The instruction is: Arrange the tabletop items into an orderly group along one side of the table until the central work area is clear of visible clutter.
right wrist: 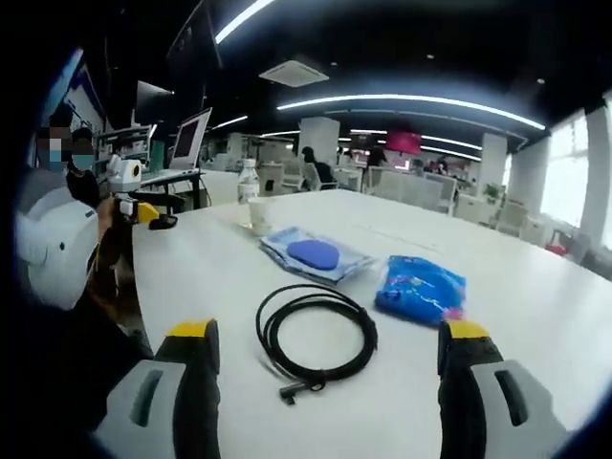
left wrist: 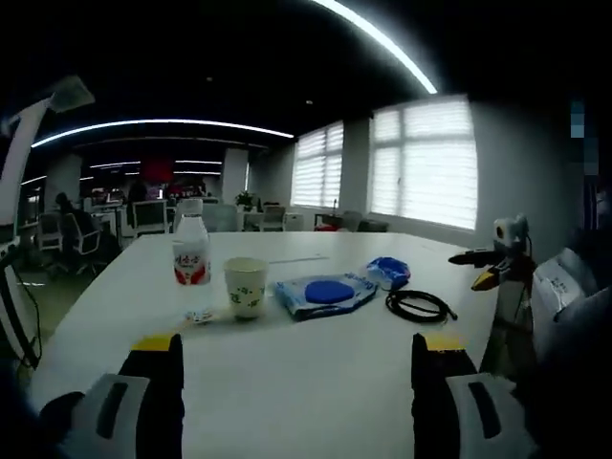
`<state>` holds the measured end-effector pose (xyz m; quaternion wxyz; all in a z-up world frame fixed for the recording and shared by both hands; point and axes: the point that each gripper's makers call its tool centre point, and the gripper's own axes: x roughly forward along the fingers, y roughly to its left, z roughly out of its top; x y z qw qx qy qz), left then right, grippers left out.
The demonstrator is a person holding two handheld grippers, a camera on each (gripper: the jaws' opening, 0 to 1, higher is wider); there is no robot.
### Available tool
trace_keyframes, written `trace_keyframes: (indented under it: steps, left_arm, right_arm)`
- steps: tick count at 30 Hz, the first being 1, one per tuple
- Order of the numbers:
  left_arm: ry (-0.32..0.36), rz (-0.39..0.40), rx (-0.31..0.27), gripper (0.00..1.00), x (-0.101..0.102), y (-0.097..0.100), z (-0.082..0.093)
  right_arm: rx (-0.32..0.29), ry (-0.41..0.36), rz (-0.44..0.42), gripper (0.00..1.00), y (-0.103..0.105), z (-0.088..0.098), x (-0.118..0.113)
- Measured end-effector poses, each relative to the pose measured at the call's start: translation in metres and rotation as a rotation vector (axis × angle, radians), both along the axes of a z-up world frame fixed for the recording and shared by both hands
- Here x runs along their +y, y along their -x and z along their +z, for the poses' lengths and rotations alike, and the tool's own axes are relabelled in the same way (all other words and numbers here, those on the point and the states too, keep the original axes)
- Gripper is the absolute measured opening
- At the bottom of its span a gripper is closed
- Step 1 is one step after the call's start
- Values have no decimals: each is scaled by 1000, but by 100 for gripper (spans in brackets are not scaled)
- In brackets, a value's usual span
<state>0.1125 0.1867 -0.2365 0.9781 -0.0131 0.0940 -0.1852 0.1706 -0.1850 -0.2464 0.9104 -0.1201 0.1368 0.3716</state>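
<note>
A: While both cameras face the white tabletop (left wrist: 316, 382), log the tongs first.

B: Left gripper (left wrist: 298, 359): jaws spread wide, yellow-tipped, nothing between them, hanging over bare table. Right gripper (right wrist: 327, 349): same, jaws far apart, empty. In the right gripper view the coiled black cable (right wrist: 316, 337) lies on the table in the gap between the jaws, but neither jaw touches it.

A: Landmark for positions?

B: Use the flat clear packet with a blue oval pad inside (left wrist: 325, 292). In the left gripper view, the white paper cup with a green print (left wrist: 246, 286) stands upright just beside the packet, on the view's left. The clear plastic water bottle with a red label (left wrist: 191, 251) stands upright beyond the cup, farther from the packet. A small crinkled blue plastic pouch (left wrist: 387, 272) sits close to the packet's other end; whether they touch, cannot tell. The cable (left wrist: 419, 306) lies near the packet on the pouch side, apart from it.

A: Right gripper view agrees?

B: Yes. Packet (right wrist: 316, 255) mid-table, cup (right wrist: 258, 216) and bottle (right wrist: 248, 187) past it, pouch (right wrist: 421, 289) to the view's right of it.

A: Background?

B: Office desks, a monitor (right wrist: 191, 141), window blinds (left wrist: 421, 158), ceiling light strips.
</note>
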Motion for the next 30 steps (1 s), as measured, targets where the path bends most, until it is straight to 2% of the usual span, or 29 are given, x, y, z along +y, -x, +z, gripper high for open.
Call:
trace_keyframes:
  steps: [3, 6, 13, 17, 25, 30]
  left_arm:
    - [-18, 15, -1, 99, 4, 6, -1]
    - [-35, 22, 25, 99, 7, 11, -5]
    - [-49, 55, 27, 99, 16, 18, -8]
    - [-68, 58, 37, 99, 16, 20, -13]
    - [-69, 69, 49, 99, 20, 19, -16]
    - [-73, 85, 44, 100, 21, 20, -16]
  right_arm:
    - [-1, -4, -22, 92, 4, 2, -6]
    - [0, -8, -35, 91, 9, 4, -11]
    - [-14, 20, -80, 91, 17, 6, -26]
    - [-11, -43, -86, 97, 20, 8, -24]
    - [-12, -39, -168, 99, 17, -3, -35]
    - [-10, -55, -180, 100, 15, -10, -37]
